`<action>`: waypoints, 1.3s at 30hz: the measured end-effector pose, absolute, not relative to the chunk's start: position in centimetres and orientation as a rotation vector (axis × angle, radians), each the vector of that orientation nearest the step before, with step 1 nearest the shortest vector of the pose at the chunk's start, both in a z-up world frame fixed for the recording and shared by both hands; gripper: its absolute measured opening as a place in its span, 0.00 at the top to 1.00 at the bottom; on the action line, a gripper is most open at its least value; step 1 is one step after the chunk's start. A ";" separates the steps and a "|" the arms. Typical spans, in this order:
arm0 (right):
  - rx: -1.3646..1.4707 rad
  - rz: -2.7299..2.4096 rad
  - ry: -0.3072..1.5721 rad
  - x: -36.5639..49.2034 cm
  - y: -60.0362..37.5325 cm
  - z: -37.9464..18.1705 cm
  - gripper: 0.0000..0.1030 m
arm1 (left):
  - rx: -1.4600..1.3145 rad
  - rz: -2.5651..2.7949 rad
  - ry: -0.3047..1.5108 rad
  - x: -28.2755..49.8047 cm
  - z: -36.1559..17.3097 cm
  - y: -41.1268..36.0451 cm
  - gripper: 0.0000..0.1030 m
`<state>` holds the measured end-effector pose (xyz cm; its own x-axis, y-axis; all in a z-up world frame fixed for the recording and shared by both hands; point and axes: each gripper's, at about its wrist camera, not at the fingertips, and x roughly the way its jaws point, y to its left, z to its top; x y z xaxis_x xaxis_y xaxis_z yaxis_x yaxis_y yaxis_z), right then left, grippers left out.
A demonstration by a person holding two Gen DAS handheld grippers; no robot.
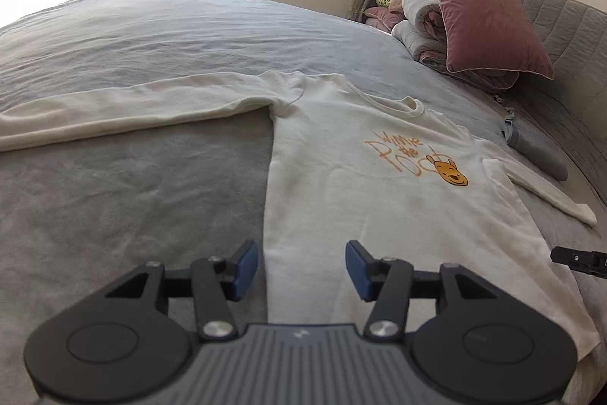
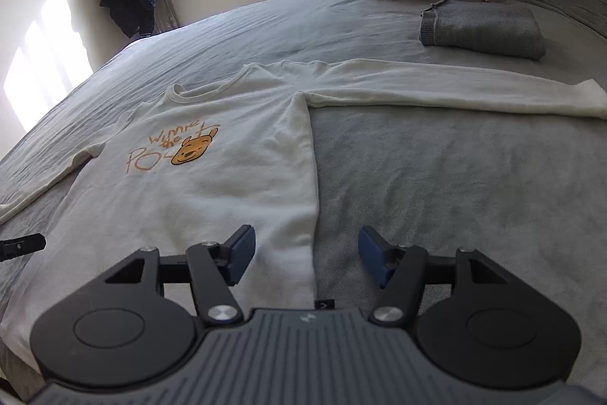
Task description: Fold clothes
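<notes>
The bed (image 1: 132, 37) carries a white long-sleeved shirt (image 1: 341, 200) spread flat and face up, print showing, its long axis running straight away from both sets of fingers: hem nearest, collar farthest. Its two sleeves stretch out sideways, crosswise to that axis. Flat and unfolded like this, it would suit either a shirt awaiting its folds or one laid open again; the pictures cannot say which. The left gripper (image 1: 301, 264) hangs low over the near hem, its fingers spread wide and holding nothing, with the shirt's left side edge running forward between them and the left sleeve (image 1: 125, 109) reaching far off to their left. The right gripper (image 2: 305, 259) mirrors this: fingers likewise spread and empty, the shirt's right side edge passing between them, the right sleeve (image 2: 455, 86) lying ahead and off to their right. So each gripper is nearer its own hem corner and its own sleeve. Beyond the right sleeve, farther ahead of the right fingers, a grey folded garment (image 2: 481, 27) rests well apart from the shirt.
</notes>
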<state>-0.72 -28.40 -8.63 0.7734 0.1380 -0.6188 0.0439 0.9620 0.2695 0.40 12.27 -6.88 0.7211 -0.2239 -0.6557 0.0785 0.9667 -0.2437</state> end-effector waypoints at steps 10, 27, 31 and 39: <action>0.468 0.072 0.763 -7.0 -30.5 -8.4 0.41 | -0.533 -0.217 0.911 -4.2 -8.0 16.1 0.63; 0.491 0.081 0.697 -10.5 -29.9 -5.0 0.93 | -0.619 -0.164 0.877 -7.1 -7.1 16.0 0.93; 0.404 0.029 0.802 -9.4 -29.1 -8.0 0.92 | -0.528 -0.132 0.878 -7.1 -8.8 15.3 0.88; 0.311 0.003 0.721 -12.5 -28.7 -7.5 0.54 | -0.270 -0.169 0.746 -10.5 -6.4 14.2 0.42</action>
